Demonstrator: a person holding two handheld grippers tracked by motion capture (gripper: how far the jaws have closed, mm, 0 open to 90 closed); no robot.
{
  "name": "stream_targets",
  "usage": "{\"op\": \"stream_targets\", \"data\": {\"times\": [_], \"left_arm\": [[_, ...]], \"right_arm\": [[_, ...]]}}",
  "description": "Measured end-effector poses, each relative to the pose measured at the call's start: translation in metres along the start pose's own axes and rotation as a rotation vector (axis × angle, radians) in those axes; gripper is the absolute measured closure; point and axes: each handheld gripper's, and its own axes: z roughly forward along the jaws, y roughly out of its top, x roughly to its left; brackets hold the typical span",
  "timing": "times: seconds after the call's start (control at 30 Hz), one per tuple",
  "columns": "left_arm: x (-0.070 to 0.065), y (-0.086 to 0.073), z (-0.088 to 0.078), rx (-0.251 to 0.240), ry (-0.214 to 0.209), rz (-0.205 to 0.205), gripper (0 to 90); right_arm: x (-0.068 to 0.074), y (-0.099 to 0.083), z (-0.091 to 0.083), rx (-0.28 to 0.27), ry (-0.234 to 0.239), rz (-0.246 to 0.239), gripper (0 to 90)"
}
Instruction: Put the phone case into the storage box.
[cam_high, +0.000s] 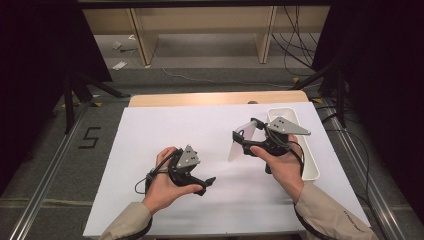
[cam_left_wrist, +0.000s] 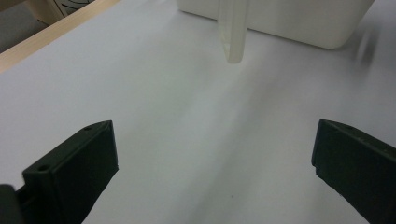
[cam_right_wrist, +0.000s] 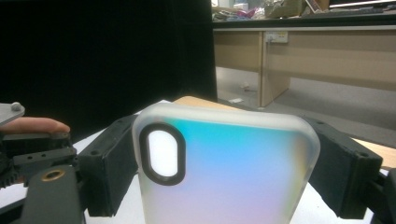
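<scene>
Above the right half of the white table (cam_high: 165, 125), a frosted translucent phone case (cam_right_wrist: 224, 172) is pinched by its two long edges in the right gripper (cam_high: 250, 140), held off the surface with its black-ringed camera cutout (cam_right_wrist: 162, 153) at one end; no brand or lettering can be read on it. Just beside it stands a white tray (cam_high: 307, 160). The left gripper (cam_high: 207, 184) hangs low over the table, well apart, jaws spread wide and empty. On the floor at left, a "5" (cam_high: 90, 137) is marked.
</scene>
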Motion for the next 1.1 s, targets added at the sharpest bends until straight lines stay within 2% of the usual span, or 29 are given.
{"op": "stream_targets", "data": {"times": [0.57,1.1], "left_arm": [[0.004,-0.011,-0.008,-0.009,-0.001,-0.012,0.0],[0.006,-0.019,-0.012,0.014,0.006,-0.007,0.0]], "right_arm": [[-0.011,0.004,-0.006,-0.01,-0.039,0.005,18.3],[-0.02,0.01,-0.011,-0.024,-0.068,0.015,18.3]]}}
